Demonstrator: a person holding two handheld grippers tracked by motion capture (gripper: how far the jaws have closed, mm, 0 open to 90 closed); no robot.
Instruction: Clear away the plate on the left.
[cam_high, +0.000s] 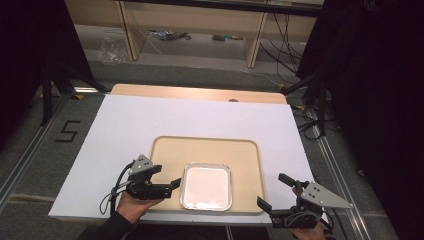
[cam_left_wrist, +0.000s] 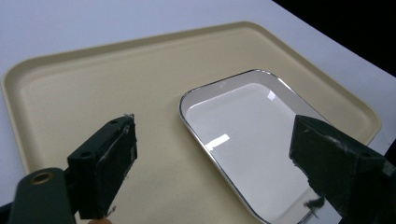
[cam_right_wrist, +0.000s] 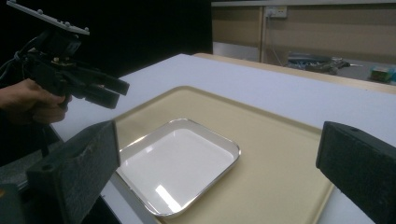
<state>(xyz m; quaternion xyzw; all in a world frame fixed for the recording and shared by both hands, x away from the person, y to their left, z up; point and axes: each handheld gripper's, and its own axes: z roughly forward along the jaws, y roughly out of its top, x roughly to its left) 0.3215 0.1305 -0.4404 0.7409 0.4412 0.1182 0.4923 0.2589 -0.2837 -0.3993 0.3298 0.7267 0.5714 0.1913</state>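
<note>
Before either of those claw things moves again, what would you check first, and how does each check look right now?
1. Left gripper jaws open, nothing between them: ok.
2. Right gripper jaws open, nothing between them: ok.
3. White dish lies flat inside the beige tray: ok.
4. Dish holds nothing: ok.
5. Left gripper is off the dish, beside its left rim: ok.
6. Tray sits fully on the white board: cannot tell; its near edge lies close to the board's edge.
</note>
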